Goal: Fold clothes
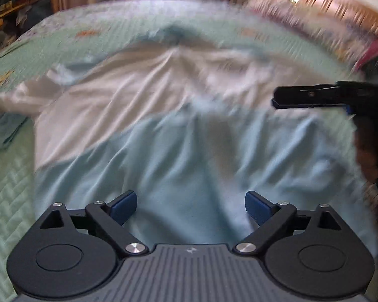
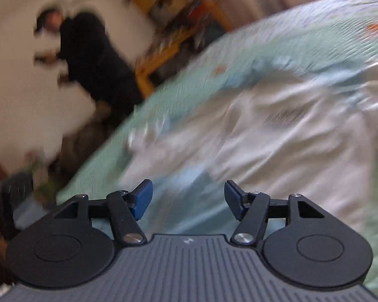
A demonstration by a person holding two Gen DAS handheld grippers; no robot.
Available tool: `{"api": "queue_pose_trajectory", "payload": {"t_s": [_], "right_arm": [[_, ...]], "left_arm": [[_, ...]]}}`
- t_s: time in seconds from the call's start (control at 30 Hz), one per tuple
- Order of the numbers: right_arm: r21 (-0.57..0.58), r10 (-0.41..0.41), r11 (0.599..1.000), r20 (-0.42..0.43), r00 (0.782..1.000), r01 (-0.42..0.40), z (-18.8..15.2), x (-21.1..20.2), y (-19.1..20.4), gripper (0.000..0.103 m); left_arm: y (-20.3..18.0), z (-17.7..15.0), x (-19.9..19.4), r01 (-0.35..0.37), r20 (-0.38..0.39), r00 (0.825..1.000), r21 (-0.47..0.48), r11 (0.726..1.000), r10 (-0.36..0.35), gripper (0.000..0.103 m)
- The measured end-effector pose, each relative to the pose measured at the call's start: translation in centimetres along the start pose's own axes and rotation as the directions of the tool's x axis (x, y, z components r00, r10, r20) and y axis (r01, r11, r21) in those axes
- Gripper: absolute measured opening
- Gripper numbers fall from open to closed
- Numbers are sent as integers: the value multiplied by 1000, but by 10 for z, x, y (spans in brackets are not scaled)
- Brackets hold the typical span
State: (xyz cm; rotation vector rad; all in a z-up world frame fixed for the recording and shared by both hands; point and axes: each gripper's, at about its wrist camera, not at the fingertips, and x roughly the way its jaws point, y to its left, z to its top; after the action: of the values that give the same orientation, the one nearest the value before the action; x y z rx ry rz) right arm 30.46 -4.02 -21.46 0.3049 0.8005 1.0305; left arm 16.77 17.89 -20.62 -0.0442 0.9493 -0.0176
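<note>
Mostly blur. Left wrist view: left gripper (image 1: 191,206) wide open, empty, over the shirt (image 1: 163,130) spread on the bed (image 1: 10,201); right gripper (image 1: 276,100) at 3 o'clock, edge-on. Right wrist view: jaws apart, empty; person (image 2: 93,58) at 10 o'clock, smeared.

The bed (image 1: 10,226) is seen from close above its near edge by the left wrist camera; it is crossed slantwise toward its far corner by the right. The white-and-blue shirt (image 1: 148,115) is shared.
</note>
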Motion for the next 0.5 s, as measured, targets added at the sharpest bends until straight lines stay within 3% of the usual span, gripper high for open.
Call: {"api": "queue_pose_trajectory", "payload": {"t_s": [0.1,0.17,0.27,0.4,0.5], "right_arm": [[-101,-80,992,-100,992,70,-11,24,22,65],[-120,-95,990,-123,988,81,-14,29,30,65],[-69,-29,997,-90,996,23,-10,21,27,65],[30,12,1000,-20,1000,-11,-5,12,29,65],[76,30,997,35,999,-32,-16,-14,57,65]], "left_arm": [[14,-16,-8,-104,-9,994,45,994,104,93],[30,-20,-24,-57,20,998,-27,998,57,93],[42,-25,-52,1,95,995,-63,998,5,93],[28,-44,-81,23,135,990,102,994,-37,93],[18,-69,-100,51,131,988,208,977,-80,93]]}}
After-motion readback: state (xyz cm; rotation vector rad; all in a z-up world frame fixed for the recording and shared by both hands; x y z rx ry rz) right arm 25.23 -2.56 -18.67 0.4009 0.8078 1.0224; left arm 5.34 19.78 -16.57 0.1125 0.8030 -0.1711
